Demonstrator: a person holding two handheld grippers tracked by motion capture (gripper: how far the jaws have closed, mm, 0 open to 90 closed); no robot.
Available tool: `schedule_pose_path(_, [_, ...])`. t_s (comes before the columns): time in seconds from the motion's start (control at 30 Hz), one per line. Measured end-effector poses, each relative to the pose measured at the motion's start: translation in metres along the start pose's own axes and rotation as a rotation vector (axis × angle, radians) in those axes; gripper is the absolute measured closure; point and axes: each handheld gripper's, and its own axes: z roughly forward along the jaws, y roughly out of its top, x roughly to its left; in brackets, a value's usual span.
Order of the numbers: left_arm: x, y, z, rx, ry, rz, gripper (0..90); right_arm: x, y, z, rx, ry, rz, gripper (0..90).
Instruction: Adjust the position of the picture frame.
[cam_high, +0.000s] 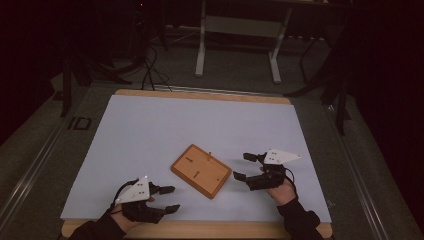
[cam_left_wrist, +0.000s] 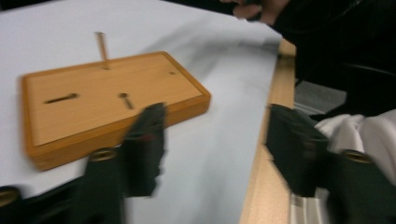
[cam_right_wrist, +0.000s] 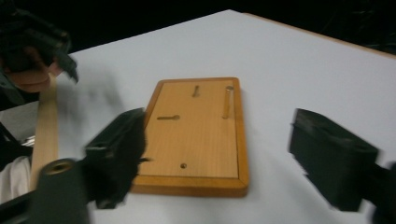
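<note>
A flat wooden board (cam_high: 201, 170) lies at an angle on the white sheet (cam_high: 200, 125), between my two grippers. A thin wooden peg (cam_high: 208, 156) stands upright near the board's far edge, and the top face has two short slots and a small hole. My left gripper (cam_high: 172, 198) is near the table's front edge, to the left of the board, its jaws apart with nothing between them. My right gripper (cam_high: 241, 166) hovers just right of the board, jaws wide and empty. In the left gripper view the board (cam_left_wrist: 112, 100) and peg (cam_left_wrist: 102, 49) lie beyond the jaws; in the right gripper view the board (cam_right_wrist: 196, 135) lies between and beyond them.
The sheet covers a wooden table whose front edge (cam_high: 200, 229) shows bare. A white desk frame (cam_high: 240, 30) and cables (cam_high: 150, 70) stand on the dark floor behind. White cloth (cam_left_wrist: 355, 130) shows past the table edge.
</note>
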Motion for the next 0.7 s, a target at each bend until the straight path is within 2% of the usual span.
schedule_pose_path(0.03, [-0.002,0.002,0.005,0.008,-0.018,0.008,46.8,0.001,0.000,-0.003,-0.003,-0.010,0.001,14.2])
schedule_pose_path(0.07, [-0.003,0.004,0.008,0.018,-0.016,0.020,51.1,0.003,-0.001,-0.008,-0.019,-0.011,0.006,14.1])
schedule_pose_path(0.13, [-0.006,0.008,0.017,0.046,-0.017,0.041,52.6,0.005,-0.001,-0.016,-0.037,-0.030,0.005,14.1])
schedule_pose_path(0.2, [-0.007,0.014,0.027,0.082,0.015,0.079,58.7,0.006,-0.001,-0.022,-0.057,-0.031,0.016,14.1])
schedule_pose_path(0.23, [-0.006,0.016,0.031,0.092,0.021,0.085,62.1,0.007,-0.002,-0.026,-0.071,-0.042,0.016,14.2])
schedule_pose_path(0.27, [-0.005,0.018,0.035,0.103,0.025,0.088,68.1,0.007,-0.003,-0.028,-0.077,-0.050,0.017,14.2])
schedule_pose_path(0.3, [-0.004,0.020,0.039,0.123,0.037,0.087,68.9,0.007,-0.003,-0.031,-0.081,-0.056,0.016,14.2])
schedule_pose_path(0.4, [-0.003,0.024,0.050,0.184,0.042,0.110,79.8,0.007,-0.005,-0.037,-0.087,-0.075,0.023,14.3])
schedule_pose_path(0.53, [-0.002,0.025,0.062,0.248,0.030,0.098,89.0,0.006,-0.010,-0.042,-0.083,-0.093,0.029,14.2])
schedule_pose_path(0.7, [-0.006,0.024,0.077,0.300,0.009,0.121,90.0,0.005,-0.016,-0.041,-0.085,-0.086,0.037,14.2])
